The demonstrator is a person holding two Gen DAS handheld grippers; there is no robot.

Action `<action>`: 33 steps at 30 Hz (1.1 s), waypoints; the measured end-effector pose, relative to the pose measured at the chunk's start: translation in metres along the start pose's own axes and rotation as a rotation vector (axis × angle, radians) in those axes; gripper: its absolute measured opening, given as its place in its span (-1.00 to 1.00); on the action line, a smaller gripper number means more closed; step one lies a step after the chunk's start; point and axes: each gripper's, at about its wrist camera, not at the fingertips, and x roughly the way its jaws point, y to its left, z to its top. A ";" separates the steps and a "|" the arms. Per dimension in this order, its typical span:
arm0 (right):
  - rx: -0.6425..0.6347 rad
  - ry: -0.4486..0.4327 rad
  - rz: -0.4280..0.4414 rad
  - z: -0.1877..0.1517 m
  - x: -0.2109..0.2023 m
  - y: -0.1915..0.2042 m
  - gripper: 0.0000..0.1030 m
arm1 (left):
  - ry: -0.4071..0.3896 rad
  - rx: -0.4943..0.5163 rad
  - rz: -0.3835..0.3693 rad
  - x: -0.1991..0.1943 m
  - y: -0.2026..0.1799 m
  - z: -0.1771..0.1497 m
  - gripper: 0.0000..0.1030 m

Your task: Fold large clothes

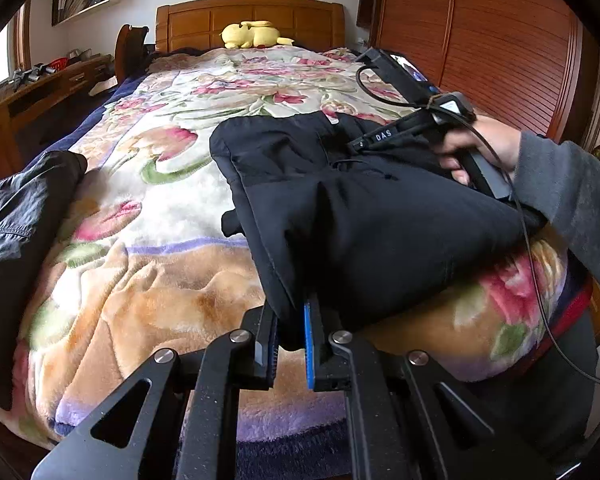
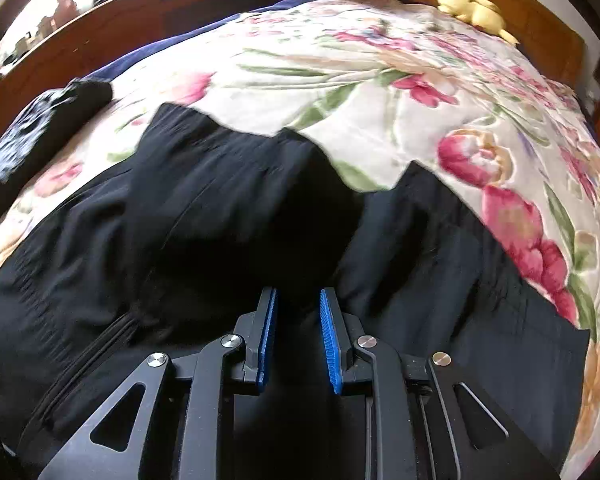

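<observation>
A large black garment lies partly folded on the floral blanket of the bed. My left gripper is shut on the garment's near edge, with black cloth pinched between its blue pads. The right gripper, held in a hand, rests on the garment's far right side. In the right wrist view my right gripper has its jaws a little apart over the black garment, and dark cloth lies between the pads; whether they pinch it is unclear. The view is motion-blurred.
A second dark garment lies at the bed's left edge. A yellow plush toy sits by the wooden headboard. A wooden desk stands left of the bed and a wooden wardrobe to the right.
</observation>
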 end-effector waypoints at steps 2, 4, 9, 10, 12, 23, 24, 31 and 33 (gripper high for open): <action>0.033 -0.005 0.002 0.002 -0.001 -0.004 -0.56 | 0.001 -0.007 -0.007 -0.001 0.002 0.000 -0.82; 0.037 -0.008 -0.031 0.001 -0.005 -0.005 -0.56 | 0.001 -0.007 -0.010 -0.001 0.001 -0.001 -0.82; 0.054 -0.039 -0.021 -0.017 -0.037 -0.008 -0.56 | 0.007 -0.002 -0.007 -0.002 0.000 -0.002 -0.82; 0.051 -0.043 -0.024 -0.024 -0.045 -0.008 -0.56 | 0.007 -0.003 -0.008 -0.002 0.000 -0.002 -0.82; 0.044 -0.050 -0.029 -0.046 -0.064 -0.007 -0.55 | 0.007 -0.004 -0.010 -0.003 0.000 -0.003 -0.82; 0.059 -0.086 -0.069 -0.178 -0.125 0.009 -0.50 | 0.011 -0.002 -0.016 -0.002 0.000 -0.005 -0.82; 0.064 -0.096 -0.062 -0.187 -0.123 0.009 -0.50 | 0.013 -0.003 -0.017 -0.002 0.000 -0.005 -0.82; 0.112 -0.147 -0.170 -0.201 -0.159 -0.001 -0.49 | 0.012 0.002 0.010 -0.002 -0.003 -0.006 -0.82; 0.152 -0.146 -0.215 -0.208 -0.166 -0.016 -0.49 | 0.012 -0.006 0.006 -0.002 -0.002 -0.007 -0.82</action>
